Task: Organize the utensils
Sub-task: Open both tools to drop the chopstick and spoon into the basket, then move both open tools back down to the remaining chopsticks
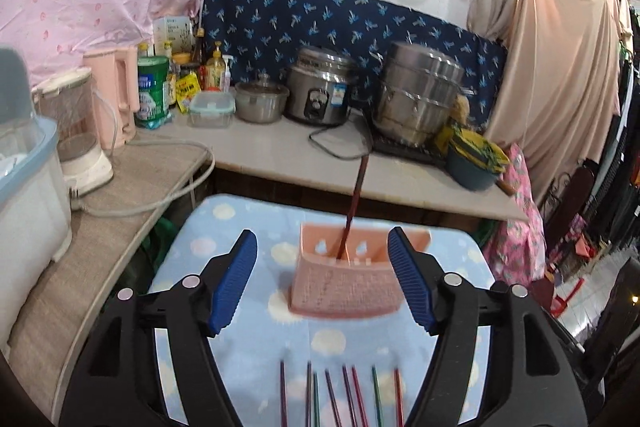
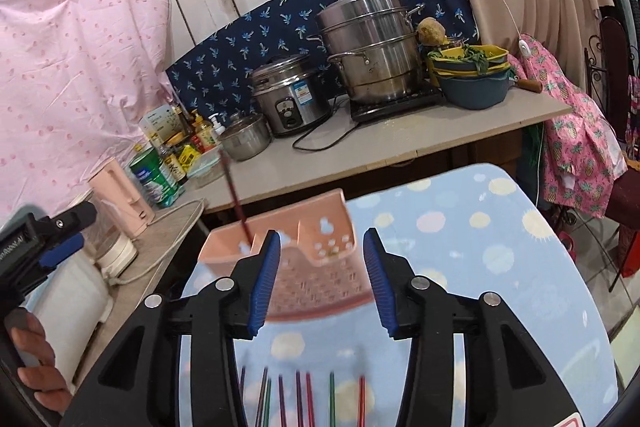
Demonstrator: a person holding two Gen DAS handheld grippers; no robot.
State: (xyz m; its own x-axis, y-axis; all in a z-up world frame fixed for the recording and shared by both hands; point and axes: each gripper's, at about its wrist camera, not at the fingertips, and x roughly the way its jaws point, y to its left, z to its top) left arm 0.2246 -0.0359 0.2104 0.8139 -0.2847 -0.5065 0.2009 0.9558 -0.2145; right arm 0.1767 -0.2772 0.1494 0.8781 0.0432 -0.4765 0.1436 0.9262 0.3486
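A pink perforated utensil holder (image 1: 352, 275) stands on a light blue dotted cloth (image 1: 224, 227); it also shows in the right wrist view (image 2: 316, 267). One dark red chopstick (image 1: 354, 203) stands in its left compartment, also seen from the right wrist (image 2: 236, 195). Several coloured chopsticks (image 1: 344, 395) lie side by side on the cloth in front, also in the right wrist view (image 2: 304, 399). My left gripper (image 1: 322, 283) is open and empty, above the chopsticks and facing the holder. My right gripper (image 2: 322, 283) is open and empty, close to the holder's front.
A counter (image 1: 280, 151) behind holds a rice cooker (image 1: 320, 91), a steel steamer pot (image 1: 416, 95), a small pot, bottles, a green tin and a blue bowl (image 1: 472, 167). A pink kettle and a blender (image 1: 80, 131) stand left. Clothes hang right.
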